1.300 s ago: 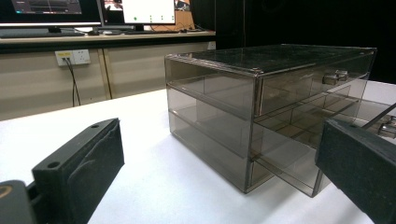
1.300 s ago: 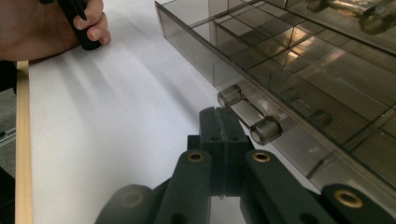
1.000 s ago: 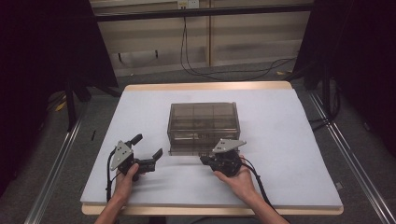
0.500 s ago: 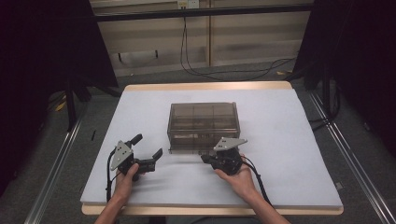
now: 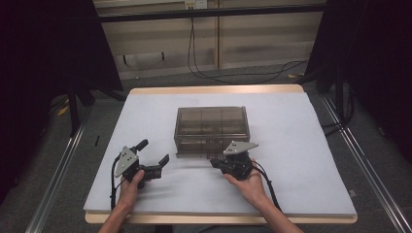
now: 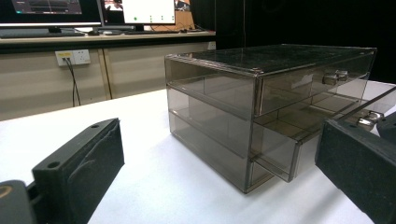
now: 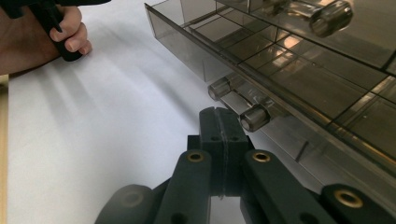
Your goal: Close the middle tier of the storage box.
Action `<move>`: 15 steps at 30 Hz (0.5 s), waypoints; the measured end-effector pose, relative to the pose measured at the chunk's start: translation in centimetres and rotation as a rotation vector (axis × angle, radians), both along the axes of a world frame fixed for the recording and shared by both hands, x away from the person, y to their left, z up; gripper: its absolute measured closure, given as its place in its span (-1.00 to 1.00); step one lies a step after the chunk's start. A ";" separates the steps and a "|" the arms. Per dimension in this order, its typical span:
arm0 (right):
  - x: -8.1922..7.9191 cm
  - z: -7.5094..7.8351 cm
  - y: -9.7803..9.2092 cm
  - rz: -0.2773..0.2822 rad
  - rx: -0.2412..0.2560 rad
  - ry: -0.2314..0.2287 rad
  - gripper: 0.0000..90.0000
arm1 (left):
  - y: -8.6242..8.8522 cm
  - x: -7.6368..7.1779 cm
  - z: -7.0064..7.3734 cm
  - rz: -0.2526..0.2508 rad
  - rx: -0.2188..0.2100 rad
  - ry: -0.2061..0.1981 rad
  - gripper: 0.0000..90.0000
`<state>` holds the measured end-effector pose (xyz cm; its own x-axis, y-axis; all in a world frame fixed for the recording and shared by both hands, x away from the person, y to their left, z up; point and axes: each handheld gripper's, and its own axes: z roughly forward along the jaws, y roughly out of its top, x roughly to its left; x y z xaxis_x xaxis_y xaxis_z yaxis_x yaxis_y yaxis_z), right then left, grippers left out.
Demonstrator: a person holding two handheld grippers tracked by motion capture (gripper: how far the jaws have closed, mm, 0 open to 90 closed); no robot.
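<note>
While both hands rest low on the white table [image 5: 301, 145], the high view shows the smoky drawer cabinet [image 5: 212, 127] standing mid-table, the right gripper [image 5: 217, 165] just in front of its lower right face and the left gripper [image 5: 156, 159] well off to its left with jaws spread. Against the earlier high frames almost nothing has shifted: both hands keep their places and the cabinet has not moved, so whatever pull is under way looks barely begun. From the left gripper view, the jaws stand wide apart on nothing, and the bottom drawer [image 6: 275, 161] juts slightly out of the cabinet front. From the right gripper view, the jaws are pressed together, their tips touching or just beside the bottom drawer's clear knob [image 7: 254, 117]; nothing is clamped between them, so this reads as nudging, not gripping.
</note>
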<state>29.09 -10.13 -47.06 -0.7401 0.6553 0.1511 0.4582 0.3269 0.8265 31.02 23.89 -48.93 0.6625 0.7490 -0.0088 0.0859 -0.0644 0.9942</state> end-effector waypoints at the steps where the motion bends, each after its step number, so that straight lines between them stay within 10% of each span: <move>1: 0.1 0.0 0.0 -0.003 0.003 0.001 1.00 | 0.0 0.0 0.0 0.000 0.000 0.000 -0.97; 15: 0.6 0.0 0.1 -0.005 0.002 -0.004 1.00 | 0.0 0.0 0.0 0.000 -0.001 0.001 -0.97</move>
<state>29.69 -10.02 -47.02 -0.7376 0.6585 0.1497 0.4565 0.3229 0.8291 31.00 23.88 -48.93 0.6623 0.7492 -0.0103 0.0869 -0.0632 0.9942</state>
